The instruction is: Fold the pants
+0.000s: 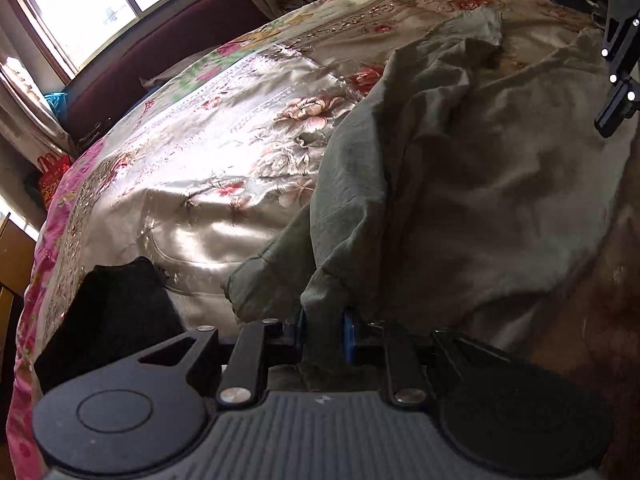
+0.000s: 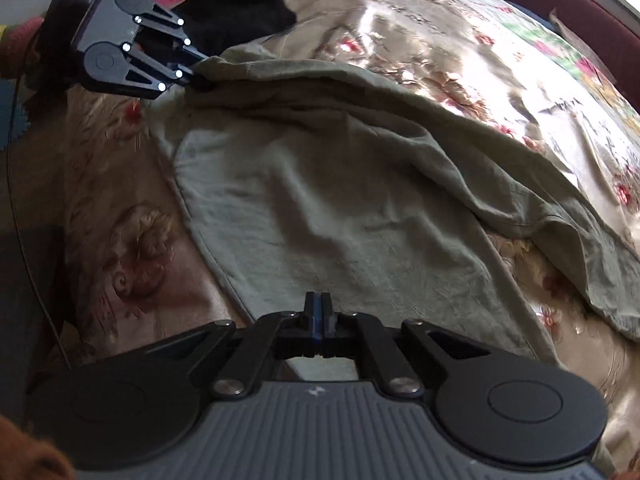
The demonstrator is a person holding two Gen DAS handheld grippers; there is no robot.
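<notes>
I've got the pants [image 2: 340,184], grey-green and rumpled, spread across the bed [image 1: 192,184] on its floral satin cover, lying toward the near edge of the bed with one leg trailing off toward the far side. My left gripper [image 1: 325,330] is clamped on a bunched edge of the fabric, cloth pinched between the blue pads; in the right wrist view I see it from outside, biting the far end of the pants and lifting that edge a little. My right gripper [image 2: 319,308] has its fingers pressed together right at the near hem; whether any cloth is caught between them I can't tell, nothing shows between the pads. Step, as I judge it: early in the fold, gripping the ends to straighten or bring one half over. Next move probably needs both ends taut and carried together so the legs stack, with wrinkles in the middle pulled flat first. A black garment [image 1: 116,312] sits near the bed's corner, beside the pants but apart from them. No readable brand or writing; just a small pale mark on each gripper body, illegible.
</notes>
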